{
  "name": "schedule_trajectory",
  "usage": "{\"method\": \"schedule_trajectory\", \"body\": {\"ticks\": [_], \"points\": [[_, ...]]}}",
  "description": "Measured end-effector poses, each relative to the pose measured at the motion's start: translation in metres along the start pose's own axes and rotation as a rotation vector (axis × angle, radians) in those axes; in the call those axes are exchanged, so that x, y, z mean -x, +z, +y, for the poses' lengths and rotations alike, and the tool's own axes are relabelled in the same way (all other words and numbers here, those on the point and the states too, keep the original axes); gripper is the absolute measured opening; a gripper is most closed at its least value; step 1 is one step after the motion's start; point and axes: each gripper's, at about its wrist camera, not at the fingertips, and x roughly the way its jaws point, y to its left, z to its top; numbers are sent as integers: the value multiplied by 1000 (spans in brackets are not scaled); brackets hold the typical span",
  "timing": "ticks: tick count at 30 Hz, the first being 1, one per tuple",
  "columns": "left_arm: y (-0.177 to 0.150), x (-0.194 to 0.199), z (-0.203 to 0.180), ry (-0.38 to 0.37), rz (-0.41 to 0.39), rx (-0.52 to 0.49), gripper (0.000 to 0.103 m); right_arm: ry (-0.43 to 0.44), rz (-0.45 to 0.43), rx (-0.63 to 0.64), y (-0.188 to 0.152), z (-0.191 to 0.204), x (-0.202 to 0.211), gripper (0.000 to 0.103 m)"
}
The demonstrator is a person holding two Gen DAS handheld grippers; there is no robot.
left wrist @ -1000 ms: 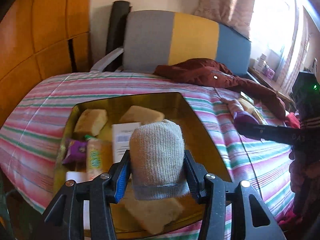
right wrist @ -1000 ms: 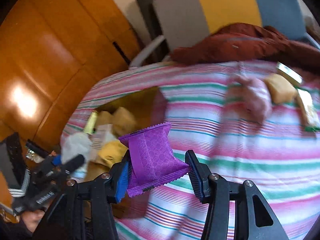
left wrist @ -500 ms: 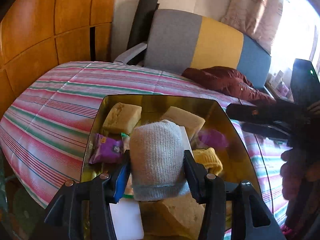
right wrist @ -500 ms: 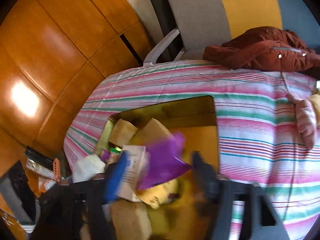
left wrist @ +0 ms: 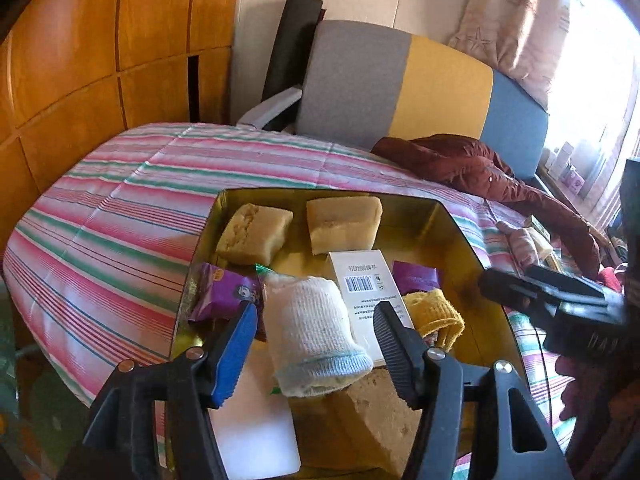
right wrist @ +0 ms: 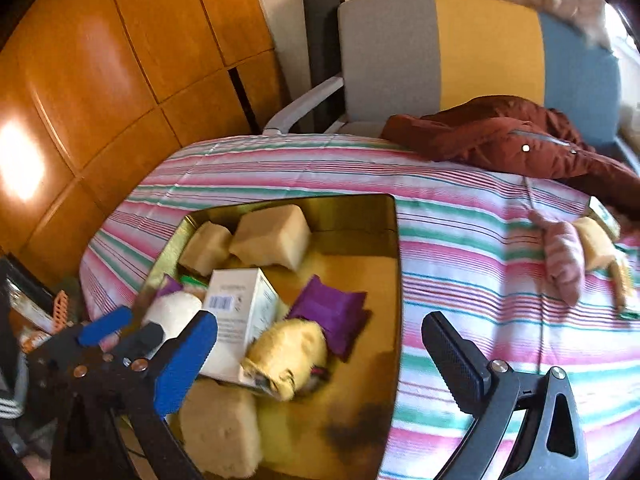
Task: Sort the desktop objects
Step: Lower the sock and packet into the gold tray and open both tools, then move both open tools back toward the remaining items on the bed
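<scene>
place: home living room | cues: striped tablecloth (left wrist: 120, 208); upholstered armchair (left wrist: 400, 92); curtain (left wrist: 516, 28); wooden cabinet doors (right wrist: 120, 60)

Black plastic grippers, each with 1 blue-padded and 1 black ribbed fingers (left wrist: 394, 346), silver screws at pivots.

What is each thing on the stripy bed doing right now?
Left tool: opening, rolled white sock between its jaws, not pressed.
Right tool: opening, empty.
Gold metal tin: lidless, holding things.
Purple foil packet: lying in tin.
Pink striped sock: lying outside tin.
</scene>
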Motion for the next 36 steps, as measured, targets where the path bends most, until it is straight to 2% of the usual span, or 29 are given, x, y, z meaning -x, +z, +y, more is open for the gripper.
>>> {"method": "schedule_trajectory", "body": {"ticks": [13,22,36], "points": [[0,33,-13,74,-87,-51,62,-80,-19,-44,-39,-16,33,103],[-4,41,-29,43,-80,-88,62,-143,-43,-95,-56,-42,55,103],[0,46,-69,-2,-88,-185,62,-252,-45,-209,-81,-109,85,103]]}}
